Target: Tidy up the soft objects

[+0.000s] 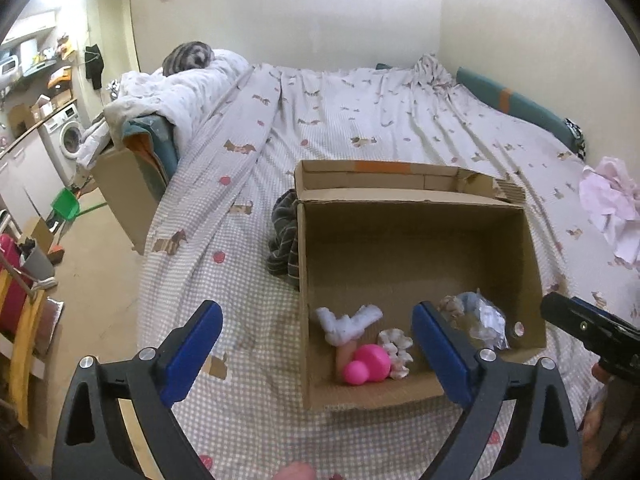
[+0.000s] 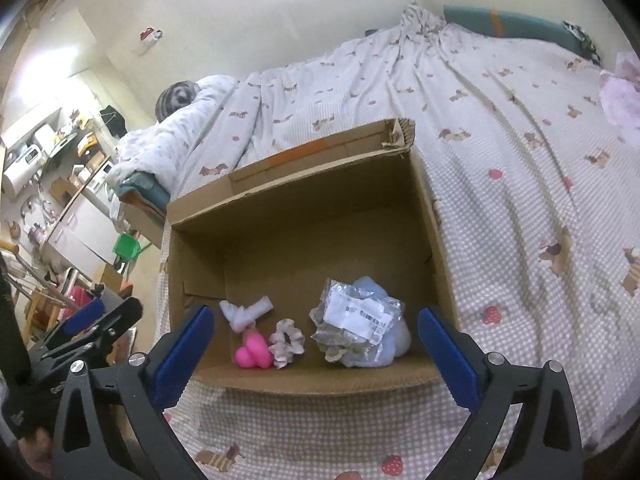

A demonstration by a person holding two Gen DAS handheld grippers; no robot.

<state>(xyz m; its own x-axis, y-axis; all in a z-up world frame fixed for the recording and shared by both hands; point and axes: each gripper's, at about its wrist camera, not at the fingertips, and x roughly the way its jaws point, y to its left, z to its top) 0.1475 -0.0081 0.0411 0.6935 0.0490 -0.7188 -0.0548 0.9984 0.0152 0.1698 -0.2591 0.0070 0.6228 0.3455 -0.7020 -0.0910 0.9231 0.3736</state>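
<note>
An open cardboard box (image 1: pixel 400 240) (image 2: pixel 320 220) stands on the bed. On its floor lie a pink rubbery toy (image 1: pixel 370 362) (image 2: pixel 250 350), a white soft piece (image 1: pixel 348 322) (image 2: pixel 246 312), a pale scrunchie (image 1: pixel 396 350) (image 2: pixel 286 340) and a crinkled plastic bag (image 1: pixel 480 316) (image 2: pixel 356 316) with something pale blue (image 2: pixel 396 340) inside. My left gripper (image 1: pixel 318 312) hangs open over the box's near left part, nothing between its blue pads. Over the near edge my right gripper (image 2: pixel 316 314) is wide open and empty too.
A dark striped garment (image 1: pixel 286 236) lies against the box's left wall. Pink cloth (image 1: pixel 612 204) (image 2: pixel 622 92) sits at the bed's right. A bunched duvet (image 1: pixel 180 92) and another carton (image 1: pixel 128 188) are at the far left; the bed drops to the floor there.
</note>
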